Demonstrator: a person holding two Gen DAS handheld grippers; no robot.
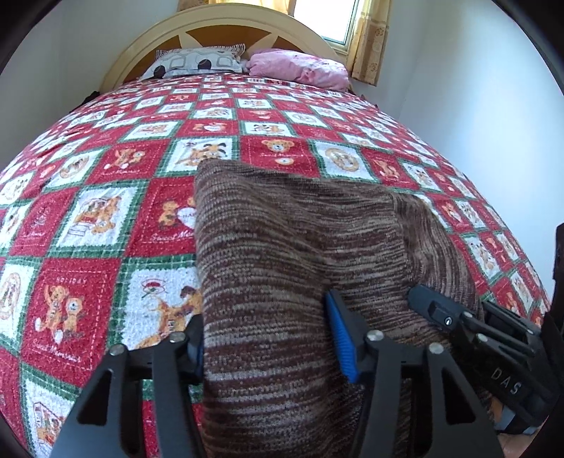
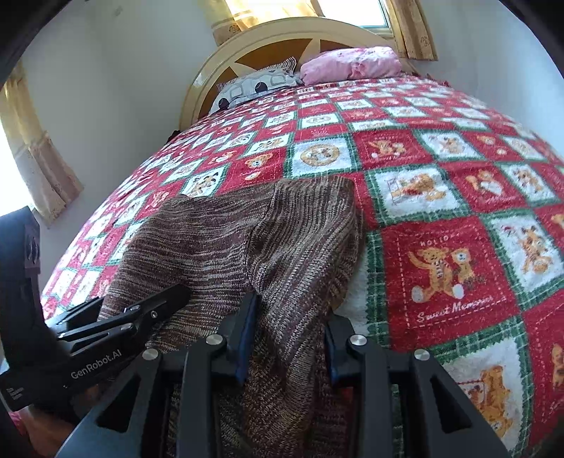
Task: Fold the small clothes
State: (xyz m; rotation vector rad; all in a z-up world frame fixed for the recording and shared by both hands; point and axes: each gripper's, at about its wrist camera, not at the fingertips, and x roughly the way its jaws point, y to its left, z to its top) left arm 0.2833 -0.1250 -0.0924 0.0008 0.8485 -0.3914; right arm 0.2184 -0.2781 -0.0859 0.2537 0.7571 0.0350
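Jaws of left gripper point(image 1: 269, 347) and right gripper point(image 2: 287, 338) pinching knit garment point(image 1: 296, 243), side by side

left wrist: low, close, faces headboard point(image 1: 225, 31) | right wrist: same | shared: bedspread point(image 1: 105, 218)

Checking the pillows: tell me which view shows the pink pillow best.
The right wrist view: the pink pillow lies whole and unhidden against the headboard. The left wrist view shows it whole too, but more squeezed.

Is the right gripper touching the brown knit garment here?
Touching. In the right wrist view the right gripper has the brown knit garment bunched between its fingers, fabric pressed against both.
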